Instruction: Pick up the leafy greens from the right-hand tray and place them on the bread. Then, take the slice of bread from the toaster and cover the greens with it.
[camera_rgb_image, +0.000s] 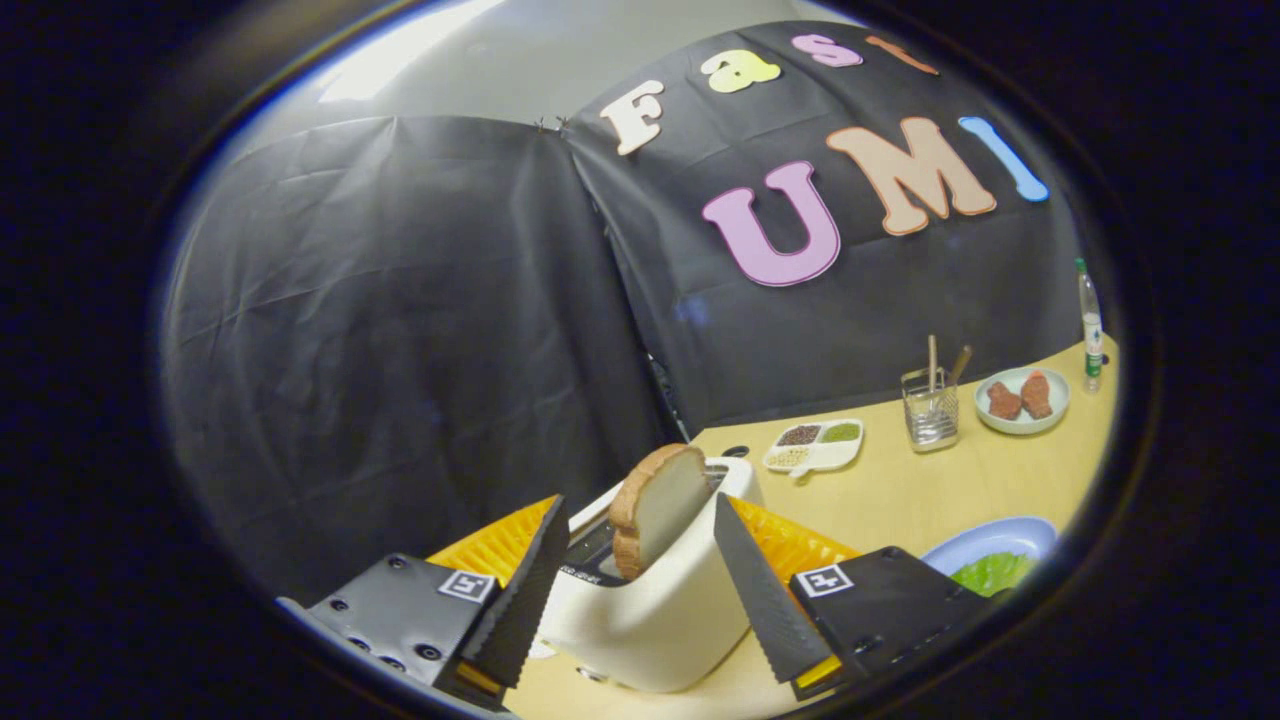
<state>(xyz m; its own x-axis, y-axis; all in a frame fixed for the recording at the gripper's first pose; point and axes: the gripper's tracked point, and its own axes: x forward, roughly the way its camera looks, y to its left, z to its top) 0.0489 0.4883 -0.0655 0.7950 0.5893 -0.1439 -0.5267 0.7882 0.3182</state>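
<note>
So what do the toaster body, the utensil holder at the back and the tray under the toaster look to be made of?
Toaster: smooth cream shell with a soft sheen, probably plastic or painted metal. Utensil holder: shiny see-through wire mesh, so metal. Tray: bright orange with a ribbed surface, likely moulded plastic. The claw is open, its fingers flanking the toaster and the bread slice standing in it.

Gripper (640, 580) fingers spread wide w/ toaster (660, 610) & bread slice (655, 505) btwn them.
</note>
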